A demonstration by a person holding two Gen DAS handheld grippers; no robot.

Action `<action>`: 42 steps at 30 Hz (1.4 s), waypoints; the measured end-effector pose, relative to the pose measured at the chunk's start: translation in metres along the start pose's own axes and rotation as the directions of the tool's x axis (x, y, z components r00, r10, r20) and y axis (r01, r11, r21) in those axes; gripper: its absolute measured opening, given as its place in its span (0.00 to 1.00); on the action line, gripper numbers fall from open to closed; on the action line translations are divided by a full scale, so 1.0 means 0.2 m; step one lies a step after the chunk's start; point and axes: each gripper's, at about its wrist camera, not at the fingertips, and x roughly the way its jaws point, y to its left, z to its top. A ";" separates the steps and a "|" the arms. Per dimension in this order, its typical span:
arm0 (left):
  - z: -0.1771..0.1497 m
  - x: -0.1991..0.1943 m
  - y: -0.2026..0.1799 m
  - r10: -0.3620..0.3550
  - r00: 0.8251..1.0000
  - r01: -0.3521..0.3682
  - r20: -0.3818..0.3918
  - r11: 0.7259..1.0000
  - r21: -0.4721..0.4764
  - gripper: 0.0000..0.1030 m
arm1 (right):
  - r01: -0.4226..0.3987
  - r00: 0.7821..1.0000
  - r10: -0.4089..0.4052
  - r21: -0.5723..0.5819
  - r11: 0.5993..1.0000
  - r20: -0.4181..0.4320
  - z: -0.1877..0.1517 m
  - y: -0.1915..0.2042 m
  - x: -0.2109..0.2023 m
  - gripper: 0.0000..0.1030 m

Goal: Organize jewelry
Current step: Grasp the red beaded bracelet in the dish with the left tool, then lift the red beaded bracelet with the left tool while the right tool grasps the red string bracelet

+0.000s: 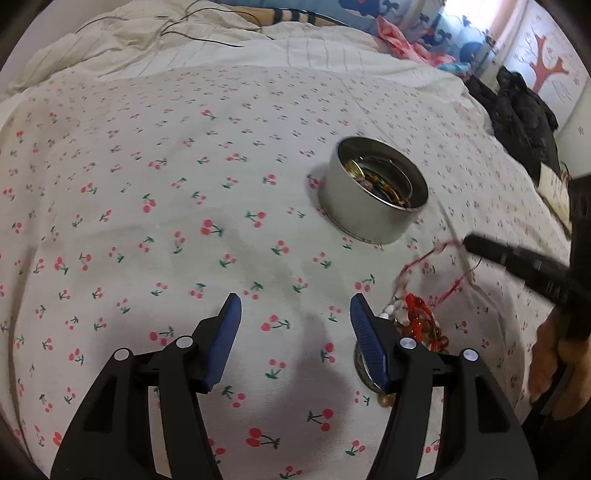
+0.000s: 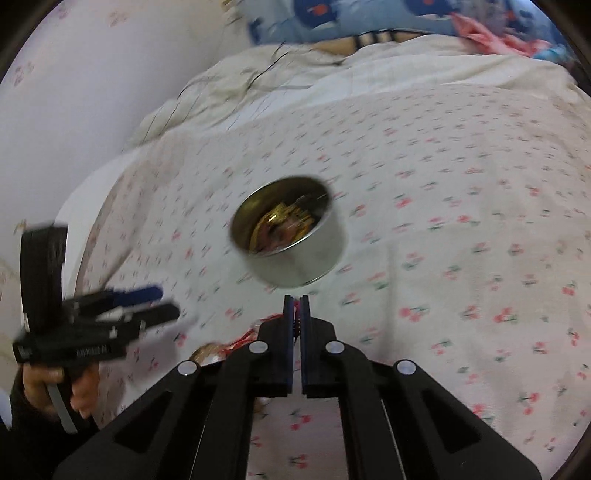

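Observation:
A round silver tin (image 1: pixel 373 192) stands open on the cherry-print bedsheet (image 1: pixel 184 206) and holds gold and brown jewelry; it also shows in the right wrist view (image 2: pixel 291 236). My left gripper (image 1: pixel 295 314) is open and empty, low over the sheet. A red bead and string necklace (image 1: pixel 421 314) lies just right of its right finger, over a round metal piece (image 1: pixel 364 369). My right gripper (image 2: pixel 295 314) is shut on the red string (image 2: pixel 295 317) of that necklace, close before the tin. Its blurred tip (image 1: pixel 476 245) lifts the string in the left wrist view.
A rumpled white duvet (image 1: pixel 221 40) with thin black cables lies at the back. Blue and pink pillows (image 1: pixel 369 18) sit behind it. Black clothing (image 1: pixel 521 110) is heaped at the bed's right edge. The left gripper and hand (image 2: pixel 81 332) show at the left.

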 end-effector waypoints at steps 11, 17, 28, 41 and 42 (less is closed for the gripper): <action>-0.03 0.07 -0.31 -0.077 0.997 0.078 -0.014 0.980 0.182 0.65 | 0.121 0.989 -0.117 0.047 0.991 -0.092 -0.05 -0.16 0.04 0.36; -0.07 0.13 -0.40 -0.077 0.996 0.085 -0.040 0.968 0.237 0.37 | 0.143 0.987 -0.141 0.012 0.990 -0.082 -0.06 -0.14 0.04 0.52; -0.01 0.03 -0.29 -0.187 0.982 0.185 -0.003 0.972 0.148 0.07 | 0.199 0.972 -0.208 -0.090 0.976 -0.106 -0.10 -0.07 0.12 0.24; 0.05 -0.03 -0.15 -0.173 0.983 0.169 0.066 0.984 0.054 0.07 | 0.166 0.986 -0.163 -0.096 0.981 0.041 -0.04 -0.02 -0.03 0.03; 0.05 -0.03 -0.15 -0.174 0.982 0.171 0.068 0.984 0.055 0.07 | 0.160 0.986 -0.156 -0.091 0.983 0.054 -0.04 -0.02 -0.05 0.03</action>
